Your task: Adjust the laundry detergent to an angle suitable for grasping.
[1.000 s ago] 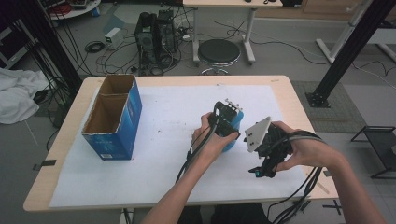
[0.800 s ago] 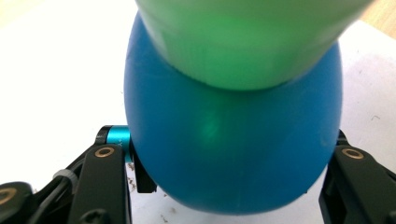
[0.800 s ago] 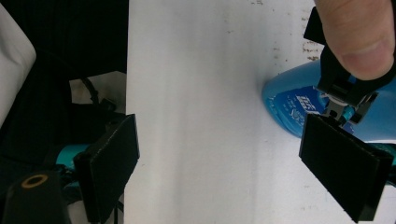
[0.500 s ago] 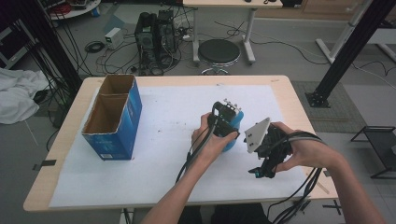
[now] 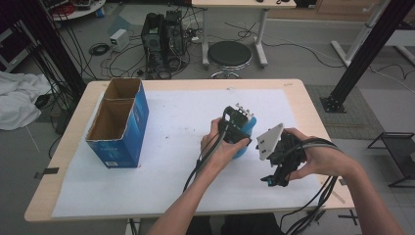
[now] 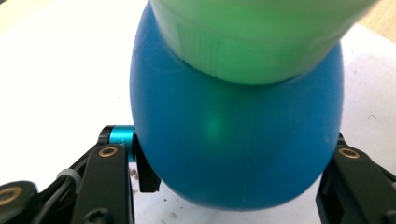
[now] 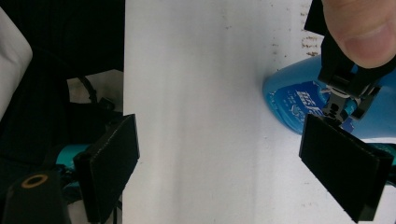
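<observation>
The left gripper (image 5: 238, 131) has just closed its jaws on a blue bottle (image 6: 236, 140), one pad pressed to each side of its rounded body below the green cap (image 6: 252, 37). The bottle stands on the white sheet (image 5: 176, 132) right of the table's (image 5: 63, 147) middle. Just to its right, the right gripper (image 5: 280, 166) is held above the sheet, its jaws wide apart with nothing between them. A blue cardboard box (image 5: 120, 125), open at the top, stands well apart on the left.
</observation>
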Tool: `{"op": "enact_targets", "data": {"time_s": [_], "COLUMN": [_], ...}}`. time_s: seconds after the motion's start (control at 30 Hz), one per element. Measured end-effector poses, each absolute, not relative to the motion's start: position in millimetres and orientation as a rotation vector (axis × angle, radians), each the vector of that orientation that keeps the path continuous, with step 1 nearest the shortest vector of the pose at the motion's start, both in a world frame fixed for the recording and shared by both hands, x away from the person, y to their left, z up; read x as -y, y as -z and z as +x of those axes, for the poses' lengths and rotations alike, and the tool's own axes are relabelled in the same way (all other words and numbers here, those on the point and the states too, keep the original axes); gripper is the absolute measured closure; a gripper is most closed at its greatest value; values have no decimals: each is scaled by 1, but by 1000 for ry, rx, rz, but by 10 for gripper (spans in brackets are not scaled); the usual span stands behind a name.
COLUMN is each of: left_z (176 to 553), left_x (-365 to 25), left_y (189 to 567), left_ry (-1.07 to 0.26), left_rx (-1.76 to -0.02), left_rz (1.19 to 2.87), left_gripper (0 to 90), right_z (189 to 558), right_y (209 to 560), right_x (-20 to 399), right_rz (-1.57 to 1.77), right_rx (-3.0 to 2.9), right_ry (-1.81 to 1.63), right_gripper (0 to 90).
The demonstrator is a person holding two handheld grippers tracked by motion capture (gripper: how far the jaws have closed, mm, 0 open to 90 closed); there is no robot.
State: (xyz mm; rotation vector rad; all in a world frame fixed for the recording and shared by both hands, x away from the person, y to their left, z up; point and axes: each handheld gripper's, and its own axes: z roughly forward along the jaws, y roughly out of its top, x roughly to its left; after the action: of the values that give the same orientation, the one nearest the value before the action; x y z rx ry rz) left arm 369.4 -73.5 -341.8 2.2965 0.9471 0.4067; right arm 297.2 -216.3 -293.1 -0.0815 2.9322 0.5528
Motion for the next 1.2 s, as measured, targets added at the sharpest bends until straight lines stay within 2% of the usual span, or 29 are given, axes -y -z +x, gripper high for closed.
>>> {"op": "enact_targets", "data": {"time_s": [0.23, 0.43, 0.7, 1.2], "left_z": [370, 369, 364, 356], "left_x": [66, 51, 33, 3], "left_y": [337, 332, 319, 308], "left_ry": [-421, -358, -357, -232], "left_rx": [-914, -899, -777, -523], "left_rz": [2300, 2272, 2325, 2330], "left_gripper": [444, 444, 444, 444], "right_z": [298, 299, 299, 299], "right_y": [293, 294, 294, 294], "right_x": [218, 218, 216, 217], "right_rz": [-72, -76, -71, -75], "right_rx": [-2934, -2937, -2939, -2939], "right_ry": [-550, -548, -549, -542], "right_gripper": [114, 113, 113, 114]}}
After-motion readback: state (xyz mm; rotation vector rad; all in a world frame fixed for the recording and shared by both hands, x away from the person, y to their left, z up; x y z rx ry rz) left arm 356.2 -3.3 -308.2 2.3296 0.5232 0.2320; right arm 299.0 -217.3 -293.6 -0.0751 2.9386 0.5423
